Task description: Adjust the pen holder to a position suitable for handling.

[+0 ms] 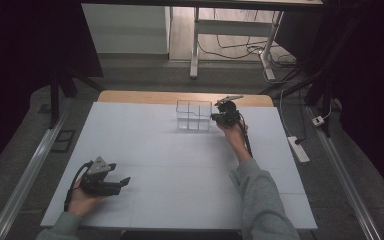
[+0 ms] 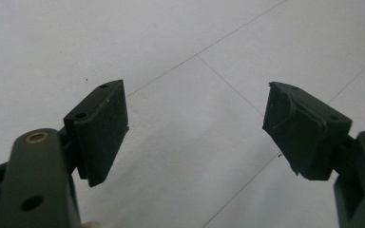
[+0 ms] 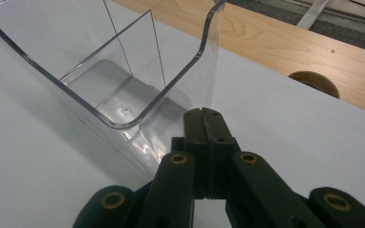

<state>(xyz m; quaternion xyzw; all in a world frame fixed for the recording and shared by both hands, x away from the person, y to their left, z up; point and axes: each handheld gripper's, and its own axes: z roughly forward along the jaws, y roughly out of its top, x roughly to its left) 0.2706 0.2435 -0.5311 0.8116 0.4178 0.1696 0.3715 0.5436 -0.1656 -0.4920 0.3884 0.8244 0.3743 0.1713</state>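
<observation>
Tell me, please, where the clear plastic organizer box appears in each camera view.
High view: the clear organizer box stands at the table's far middle, beside the right claw.
Right claw view: it spans the upper left, its wall at the shut jaws.
Left claw view: not in it.
Shared landmark: the white table.

No legible text, label or number anywhere.

The clear, colourless plastic divided box shows pale grey glints along its rims. Beside the box, the black right gripper has brass-coloured rivets. The black left gripper carries a grey plate. The white counter bears thin grey seam lines, with a light-brown wooden edge behind the box.
</observation>
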